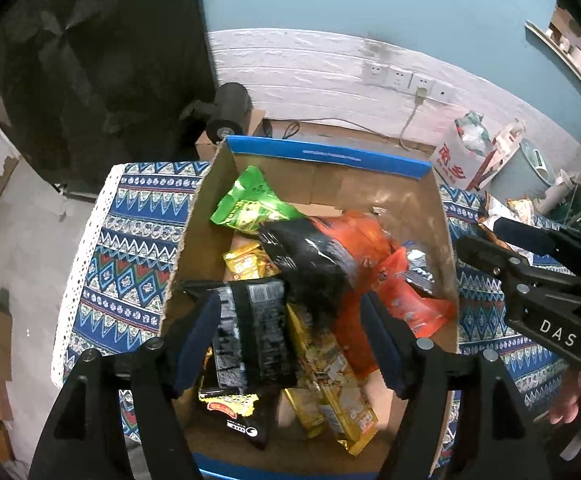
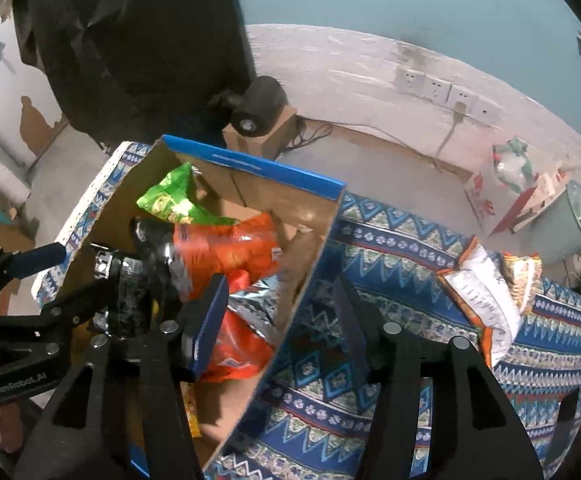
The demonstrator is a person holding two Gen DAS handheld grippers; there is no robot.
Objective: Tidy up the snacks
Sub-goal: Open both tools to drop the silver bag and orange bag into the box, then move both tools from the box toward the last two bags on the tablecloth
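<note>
left gripper (image 1: pixel 290 340): spread wide over the cardboard box (image 1: pixel 444 240), nothing pinched, black packet (image 1: pixel 258 332) lying between its fingers, long axis running away from the camera | right gripper (image 2: pixel 278 320): spread, straddling the box's right wall | white-orange packet (image 2: pixel 486 300): on the tablecloth (image 2: pixel 390 248) to the right, probably nearer the right gripper

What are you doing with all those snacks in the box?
A person with a gripper in each hand is sorting snacks into a cardboard box on a patterned tablecloth. The left gripper is open over the box, with a black snack packet between its fingers. The right gripper is open too, straddling the box's side wall. Two more snack bags wait on the cloth.
</note>
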